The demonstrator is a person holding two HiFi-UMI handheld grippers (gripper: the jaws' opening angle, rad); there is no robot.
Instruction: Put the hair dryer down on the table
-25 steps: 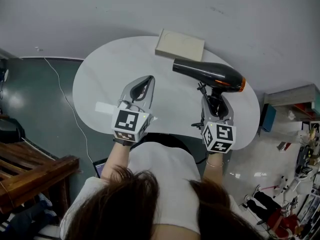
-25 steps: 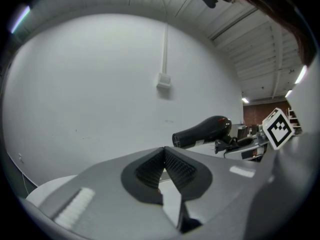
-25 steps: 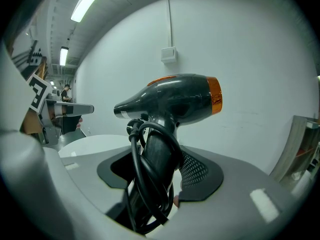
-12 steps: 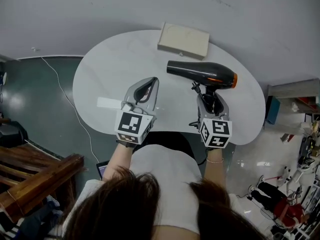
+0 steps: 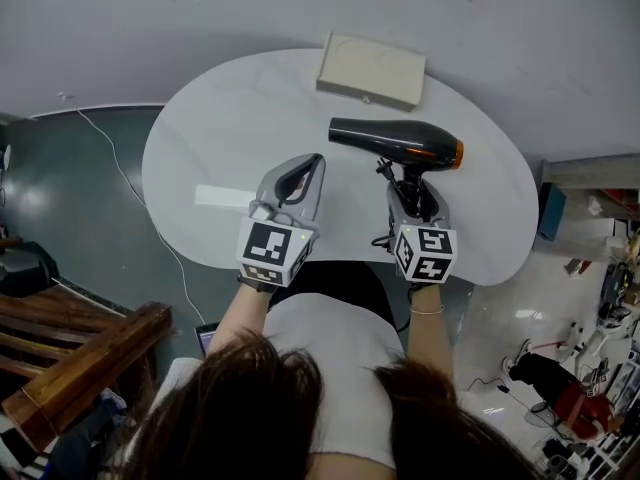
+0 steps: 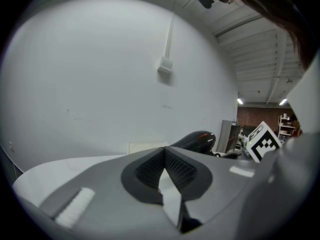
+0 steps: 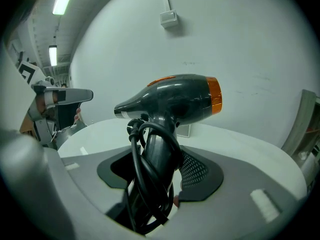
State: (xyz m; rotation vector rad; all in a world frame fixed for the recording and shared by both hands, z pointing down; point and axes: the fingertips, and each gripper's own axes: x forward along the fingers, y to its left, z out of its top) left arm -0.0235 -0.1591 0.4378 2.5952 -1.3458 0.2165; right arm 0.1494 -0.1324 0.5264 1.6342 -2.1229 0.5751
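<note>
Right of centre in the head view, the hair dryer (image 5: 395, 140) hangs over the white table (image 5: 220, 138), held by its handle in the right gripper (image 5: 412, 190). Its barrel lies crosswise in the frame, narrow nozzle toward the left and orange-ringed rear toward the right. The handle runs back toward the bottom of the frame, straight into the jaws. In the right gripper view the jaws stand fairly wide apart but press on that handle. The black cord (image 7: 145, 174) is looped round the handle and caught in the grip too. The dryer's body stands up beyond the fingertips, so I'd judge the coming move is downward, with a lean to lay it over. Whether any part touches the tabletop yet I cannot tell.

Just beyond the barrel, toward the top of the frame, lies a flat pale box (image 5: 372, 70), near but apart from it. The table's curved right edge passes not far from the orange end, and the near edge runs under the right gripper's marker cube. Bare tabletop opens to the left of the nozzle and directly beneath the dryer, which looks the safest room for setting it on its side.

The left gripper (image 5: 300, 173) sits at centre-left, well apart from the dryer. Its jaws are closed together on nothing and point toward the top of the frame. The right hand is plainly the nearer one and has the job.
</note>
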